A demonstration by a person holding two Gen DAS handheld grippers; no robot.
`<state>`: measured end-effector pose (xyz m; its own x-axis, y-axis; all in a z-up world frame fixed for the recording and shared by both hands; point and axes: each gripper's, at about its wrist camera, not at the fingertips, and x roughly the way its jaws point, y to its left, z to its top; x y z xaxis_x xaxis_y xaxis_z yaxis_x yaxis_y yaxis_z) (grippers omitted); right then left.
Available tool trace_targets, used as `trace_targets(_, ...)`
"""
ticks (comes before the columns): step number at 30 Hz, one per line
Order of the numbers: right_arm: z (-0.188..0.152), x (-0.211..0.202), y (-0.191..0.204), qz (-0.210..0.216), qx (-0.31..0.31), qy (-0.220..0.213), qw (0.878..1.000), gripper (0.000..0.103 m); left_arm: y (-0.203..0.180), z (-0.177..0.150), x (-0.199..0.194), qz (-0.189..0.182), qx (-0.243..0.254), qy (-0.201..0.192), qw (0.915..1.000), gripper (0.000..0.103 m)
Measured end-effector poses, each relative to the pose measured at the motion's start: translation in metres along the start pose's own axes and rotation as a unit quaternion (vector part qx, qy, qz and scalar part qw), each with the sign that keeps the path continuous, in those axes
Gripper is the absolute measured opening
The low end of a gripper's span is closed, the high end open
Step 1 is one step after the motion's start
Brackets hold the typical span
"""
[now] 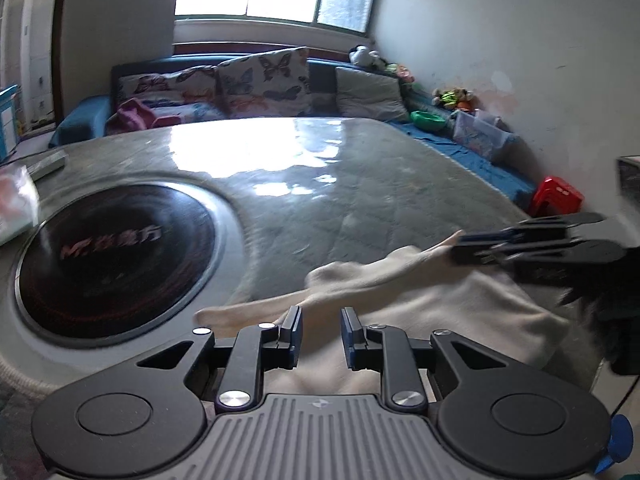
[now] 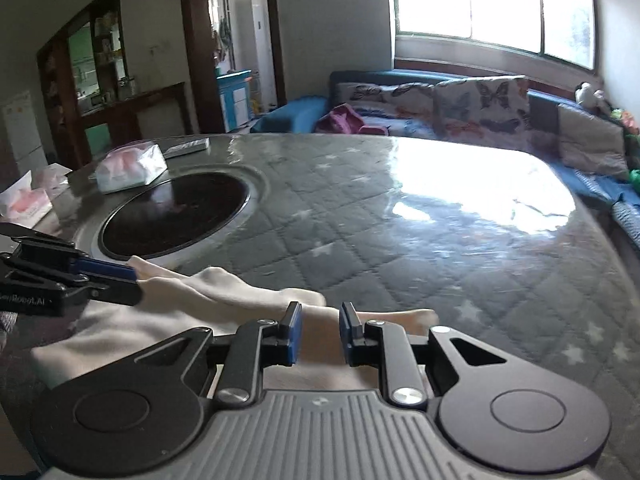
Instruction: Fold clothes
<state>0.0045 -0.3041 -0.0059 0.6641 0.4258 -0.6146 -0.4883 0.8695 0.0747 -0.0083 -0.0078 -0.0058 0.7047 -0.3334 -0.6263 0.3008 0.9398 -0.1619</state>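
Showing an early stage of the fold: a cream garment (image 1: 420, 304) is lying bunched at the near edge of the bench (image 2: 400, 220), beside the inset black hob (image 2: 176, 212). In the right wrist view, the left tool (image 2: 134, 286) is reaching in from the left and appears to be pinching a raised edge of the cloth, though whether its fingers are pressed fully together cannot be told. In the left wrist view, the right tool (image 1: 456, 246) is likewise meeting a lifted strip of the cloth from the right. Each camera is showing its own fingers (image 2: 294, 332) parted with fabric lying between or beneath them; which is unclear. Judged from this, both tools are taking hold of the garment's far edge. The next move is probably calling for a firm, matched grip on both sides, then drawing the cloth out flat across the quilted surface.
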Motion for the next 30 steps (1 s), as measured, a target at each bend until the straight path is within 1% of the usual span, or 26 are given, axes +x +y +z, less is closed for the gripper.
trace_targets(3, 0.000, 0.017, 0.001, -0.006, 0.001, 0.016, 1.000, 0.019, -0.009, 0.004, 0.008, -0.010, 0.005, 0.004, 0.9999, 0.023)
trace_targets(6, -0.001, 0.012, -0.003, 0.002, 0.005, 0.010, 1.000, 0.018, -0.018, 0.004, 0.010, -0.023, 0.015, 0.007, 0.9996, 0.023)
trace_targets(7, 0.000, 0.006, -0.007, 0.002, 0.008, 0.006, 1.000, 0.018, -0.022, 0.004, 0.011, -0.027, 0.019, 0.007, 0.9994, 0.023)
trace_targets(9, 0.003, -0.010, -0.014, -0.012, 0.003, -0.001, 1.000, 0.019, -0.028, 0.004, 0.011, -0.038, 0.027, 0.006, 0.9989, 0.023)
trace_targets(12, 0.001, -0.032, -0.025, -0.028, -0.010, 0.002, 1.000, 0.019, -0.040, 0.001, 0.012, -0.056, 0.036, 0.006, 0.9978, 0.023)
trace_targets(15, -0.009, -0.051, -0.026, -0.038, -0.031, 0.009, 0.999, 0.019, -0.052, -0.005, 0.012, -0.071, 0.051, 0.004, 0.9962, 0.024)
trace_targets(19, -0.027, -0.067, -0.013, -0.031, -0.060, 0.017, 0.998, 0.018, -0.068, -0.015, 0.012, -0.078, 0.080, 0.004, 0.9937, 0.024)
trace_targets(22, -0.044, -0.071, -0.002, -0.029, -0.074, 0.018, 0.997, 0.018, -0.077, -0.022, 0.011, -0.084, 0.095, 0.004, 0.9919, 0.024)
trace_targets(25, -0.061, -0.070, 0.004, -0.041, -0.094, 0.019, 0.995, 0.019, -0.080, -0.027, 0.014, -0.081, 0.104, 0.009, 0.9912, 0.024)
trace_targets(28, -0.072, -0.070, 0.008, -0.055, -0.111, 0.009, 0.992, 0.021, -0.079, -0.031, 0.016, -0.074, 0.104, 0.011, 0.9917, 0.024)
trace_targets(30, -0.071, -0.073, 0.010, -0.061, -0.114, 0.004, 0.992, 0.021, -0.078, -0.032, 0.015, -0.069, 0.105, 0.008, 0.9920, 0.024)
